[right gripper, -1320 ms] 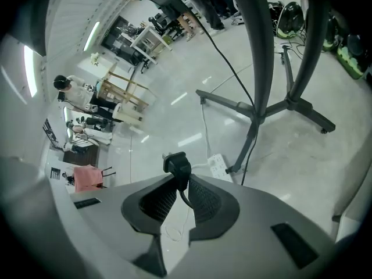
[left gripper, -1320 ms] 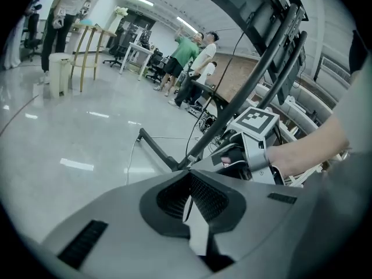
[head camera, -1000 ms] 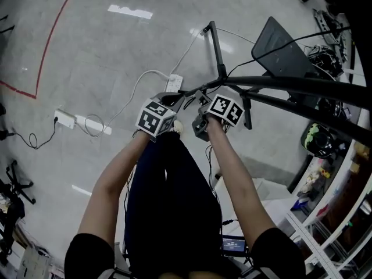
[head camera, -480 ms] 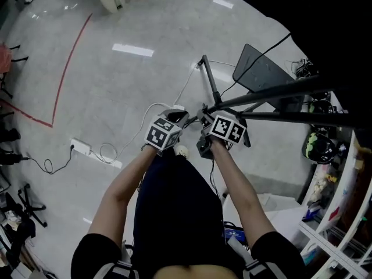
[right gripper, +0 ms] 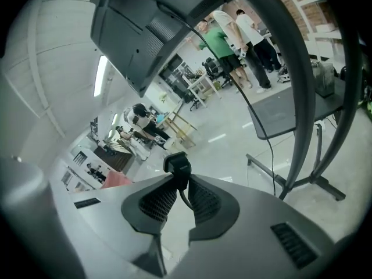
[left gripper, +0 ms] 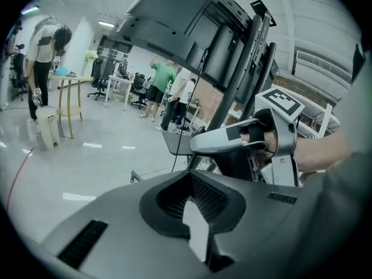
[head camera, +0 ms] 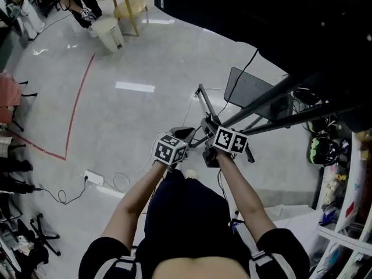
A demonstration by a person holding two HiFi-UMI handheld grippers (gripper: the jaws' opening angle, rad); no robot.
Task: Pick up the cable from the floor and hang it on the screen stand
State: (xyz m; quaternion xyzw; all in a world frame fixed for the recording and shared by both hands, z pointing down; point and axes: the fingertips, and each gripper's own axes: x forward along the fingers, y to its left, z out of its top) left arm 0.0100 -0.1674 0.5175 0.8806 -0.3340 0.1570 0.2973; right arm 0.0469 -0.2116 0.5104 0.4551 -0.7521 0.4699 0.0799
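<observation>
My right gripper [right gripper: 177, 182] is shut on a thin black cable just below its black plug [right gripper: 177, 165], which sticks up past the fingertips. In the head view its marker cube [head camera: 231, 140] is right against the screen stand's dark slanted poles [head camera: 261, 100], under the big black screen [head camera: 261, 16]. My left gripper [left gripper: 189, 182] is beside it, jaws shut with nothing between them; its cube [head camera: 170, 150] sits left of the right one. The left gripper view shows the right gripper's body [left gripper: 256, 138] in front of the stand poles [left gripper: 247, 68] and the screen's back [left gripper: 174, 28].
The stand's flat base plate [head camera: 250, 88] and legs [head camera: 203, 97] lie on the grey floor ahead. A white power strip [head camera: 93, 177] with cord lies at left, by a red floor line [head camera: 78, 103]. Stool [head camera: 109, 31], table, people and shelving stand around the edges.
Both grippers have risen well above the floor, staying side by side at the stand's poles. The view has lifted too: the screen fills the top now.
</observation>
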